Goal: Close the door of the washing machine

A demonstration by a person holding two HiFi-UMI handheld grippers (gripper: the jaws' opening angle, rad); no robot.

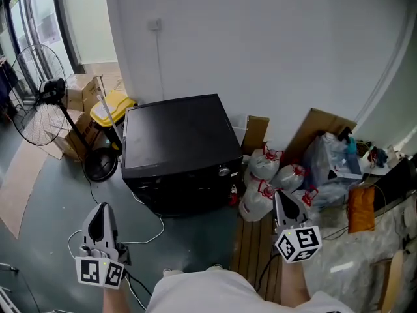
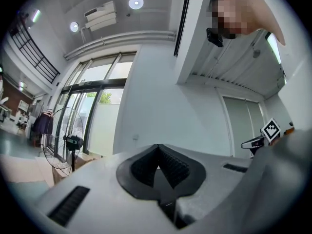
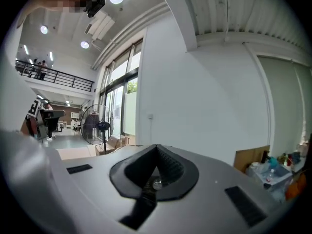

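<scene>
Our left hand-held gripper [image 1: 100, 210] hangs at the near left, jaws pressed together on nothing. The washing machine [image 1: 179, 152] stands on the floor by the far wall, ahead and between both hands (its door we cannot make out). Our right hand-held gripper [image 1: 281, 201], also pressed together and empty, looks about equally close.

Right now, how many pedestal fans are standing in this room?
1. The pedestal fan stands on the floor at the far left, next to the cardboard boxes and left of the black washing machine. Another could be outside the pictures.
</scene>
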